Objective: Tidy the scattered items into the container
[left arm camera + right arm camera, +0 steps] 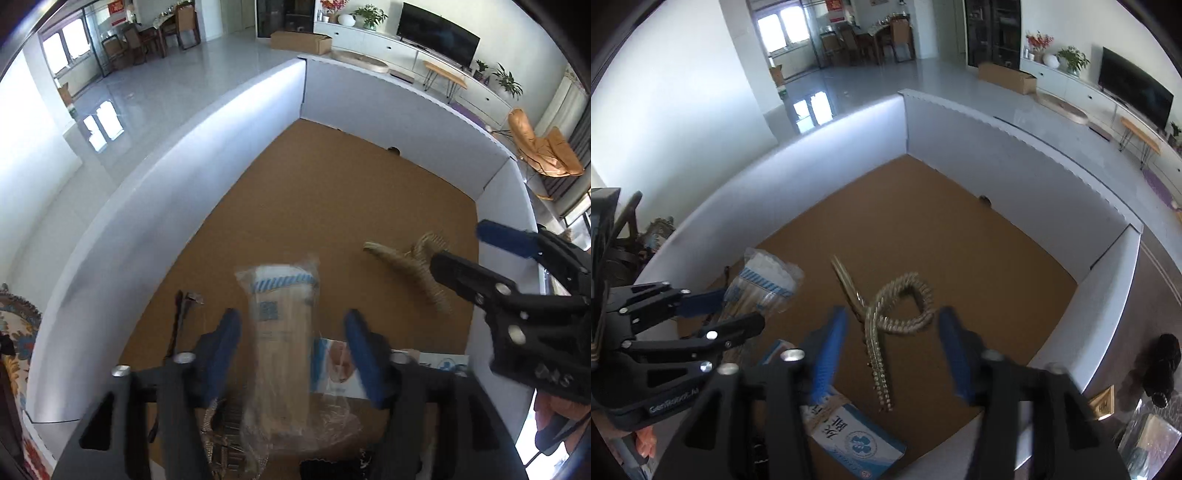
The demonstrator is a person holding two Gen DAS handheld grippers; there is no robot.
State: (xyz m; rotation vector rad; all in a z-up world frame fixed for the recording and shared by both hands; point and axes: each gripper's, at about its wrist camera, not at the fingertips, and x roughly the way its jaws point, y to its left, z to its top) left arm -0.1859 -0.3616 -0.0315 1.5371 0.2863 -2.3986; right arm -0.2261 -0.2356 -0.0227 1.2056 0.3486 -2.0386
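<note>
Both my grippers, left (291,354) and right (892,354), hang unclenched over the box (997,155). Swabs (280,332) and rope (886,332) lie inside, carton (849,432) at 6 o'clock. Little seems left.

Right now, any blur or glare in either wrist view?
Left wrist: the bag of swabs between the left gripper fingers is motion-smeared; window glare on the floor. Right wrist: the gold coil is slightly soft, box walls bend with fisheye distortion.
</note>
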